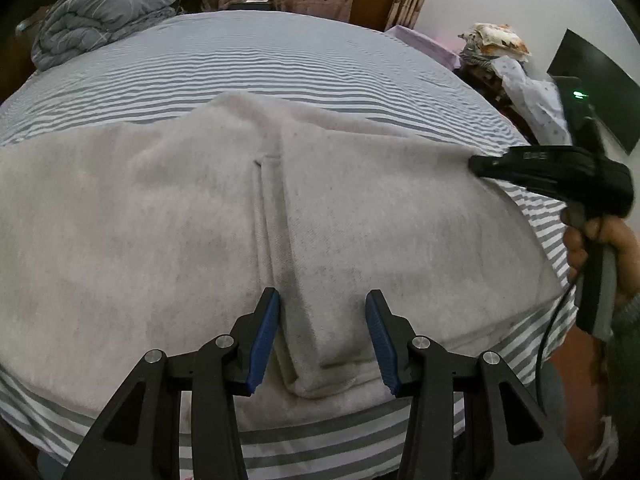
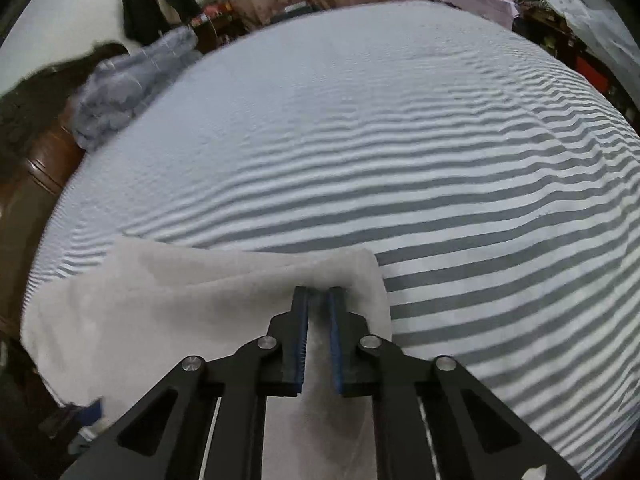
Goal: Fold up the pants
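Observation:
Pale grey pants (image 1: pixel 192 216) lie spread across the near half of a striped bed (image 1: pixel 280 64), with a raised lengthwise fold down their middle. My left gripper (image 1: pixel 323 294) is open near the front edge, and the fold's near end lies between its blue pads without being pressed. A hand holds my right gripper (image 1: pixel 476 166) at the far right, its tip on the pants' right edge. In the right wrist view the right gripper (image 2: pixel 318 291) is shut, and the edge of the pants (image 2: pixel 180 300) bunches around its tips.
A crumpled grey duvet (image 1: pixel 104 12) lies at the bed's far left corner. Piled clothes (image 1: pixel 516 76) and a dark screen (image 1: pixel 592 80) stand beyond the right side of the bed. Bare striped sheet (image 2: pixel 440 140) stretches behind and right of the pants.

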Available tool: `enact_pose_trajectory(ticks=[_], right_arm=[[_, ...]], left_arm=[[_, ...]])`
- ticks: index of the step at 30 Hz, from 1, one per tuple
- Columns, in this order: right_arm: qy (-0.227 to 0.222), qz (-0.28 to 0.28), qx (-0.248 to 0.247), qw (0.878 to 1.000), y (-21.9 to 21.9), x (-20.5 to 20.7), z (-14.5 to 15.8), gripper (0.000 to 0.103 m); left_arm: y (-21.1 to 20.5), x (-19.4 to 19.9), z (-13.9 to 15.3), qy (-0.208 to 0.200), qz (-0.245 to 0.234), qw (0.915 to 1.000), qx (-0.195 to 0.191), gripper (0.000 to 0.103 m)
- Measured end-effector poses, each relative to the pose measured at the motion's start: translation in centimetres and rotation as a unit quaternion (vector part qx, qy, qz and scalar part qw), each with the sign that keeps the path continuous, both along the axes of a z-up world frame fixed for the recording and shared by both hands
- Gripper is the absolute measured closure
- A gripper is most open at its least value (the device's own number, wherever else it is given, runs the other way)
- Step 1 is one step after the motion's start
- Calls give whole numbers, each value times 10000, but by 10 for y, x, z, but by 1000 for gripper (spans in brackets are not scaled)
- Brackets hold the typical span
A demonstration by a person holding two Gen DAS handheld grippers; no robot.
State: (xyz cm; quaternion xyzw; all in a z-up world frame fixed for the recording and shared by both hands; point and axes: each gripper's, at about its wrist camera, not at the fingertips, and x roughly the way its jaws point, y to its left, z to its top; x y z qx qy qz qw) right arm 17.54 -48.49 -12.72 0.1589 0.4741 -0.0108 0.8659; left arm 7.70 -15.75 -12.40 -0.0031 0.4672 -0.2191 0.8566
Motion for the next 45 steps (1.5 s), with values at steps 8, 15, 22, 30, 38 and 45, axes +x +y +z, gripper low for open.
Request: enact_pose_trajectory(ticks=[8,15,22,30,38,45], right_arm=[[221,221,-77,9995,5,-24,5,93],[364,369,-30,9987,18,-90,9,93],[510,405,-187,9977,34,-129,0,92],[649,332,-337,9968,38,-110,-10,92],[573,351,-163,9976,44,-109,-3,63],[183,546,-564,9967,79,-114,24,49]], left_arm=[[-7,-6,-4,-170,-74,9996,215,54],[-3,-4,-7,-173,-52,9997,159,53],[2,-3,-5,-113,-51,9999,74,53],[39,-3,13,24,303,9993,-195,53],[141,-6,33,154,1375,9868,-838,44],[256,-19,29,359,2582,9485,-1799,41]])
